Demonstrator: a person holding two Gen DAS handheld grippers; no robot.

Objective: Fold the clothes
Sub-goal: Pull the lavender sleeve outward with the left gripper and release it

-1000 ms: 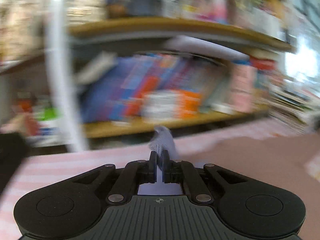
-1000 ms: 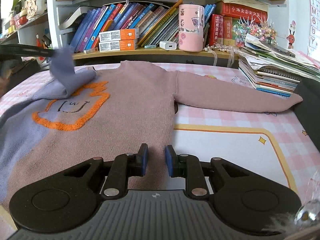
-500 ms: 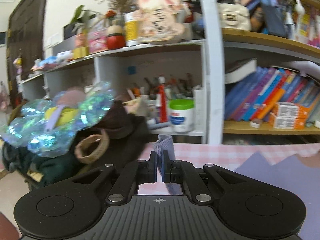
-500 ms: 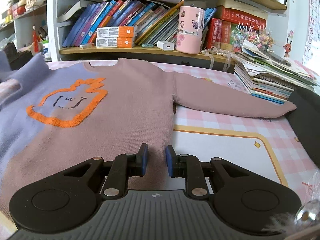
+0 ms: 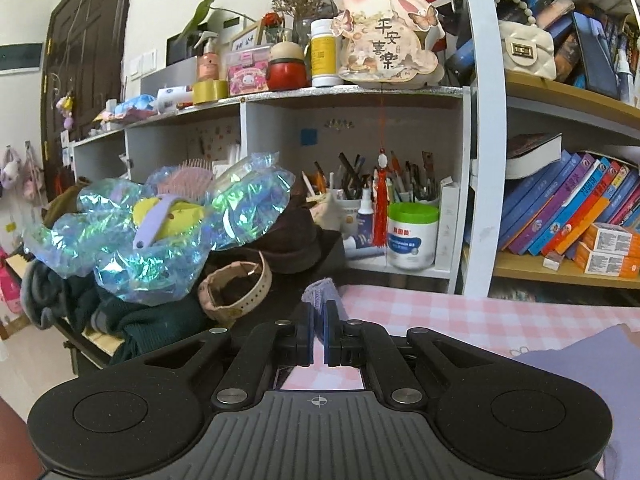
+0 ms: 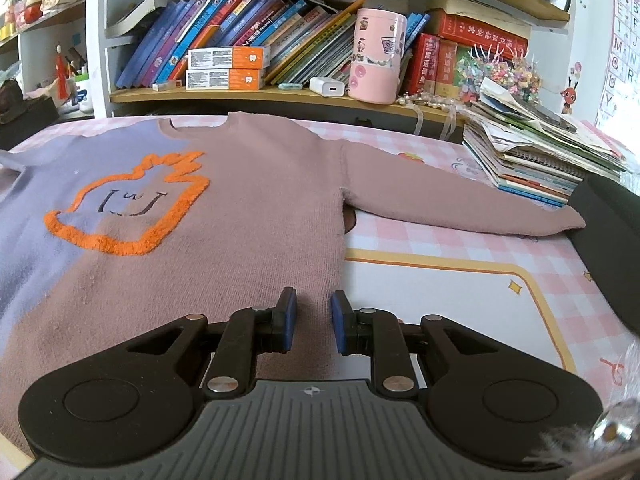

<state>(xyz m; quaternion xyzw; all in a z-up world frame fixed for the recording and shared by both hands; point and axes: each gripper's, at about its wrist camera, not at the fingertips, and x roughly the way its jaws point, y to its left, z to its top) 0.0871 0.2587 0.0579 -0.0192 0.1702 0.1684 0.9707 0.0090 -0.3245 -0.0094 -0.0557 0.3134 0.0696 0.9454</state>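
1. The sweater (image 6: 240,216) is laid flat, face up, on the pink checked table cover (image 6: 460,240). Its body is spread smooth, with the orange outline motif (image 6: 124,208) on the chest.
2. At the far left, the lavender sleeve cuff (image 5: 320,292) is pinched between the closed jaws of the left gripper (image 5: 319,336). The sleeve is drawn out toward the table's left edge, near the pile of dark clothing (image 5: 160,312) and the iridescent wrapping (image 5: 168,224).
3. The right gripper (image 6: 313,320) is held over the lower hem of the sweater, near its right side seam. The jaws stand slightly apart. The knit is seen between the pads; whether it is pressed cannot be told.
4. The mauve right sleeve (image 6: 460,204) is stretched out to the right, its cuff near the stack of books (image 6: 540,160).
5. The step in hand is judged to be the spreading stage: the garment is flattened, and no fold is yet made.
6. For the next move, the left sleeve is to be carried inward across the chest and released flat. The hem should be kept from shifting while this is done.
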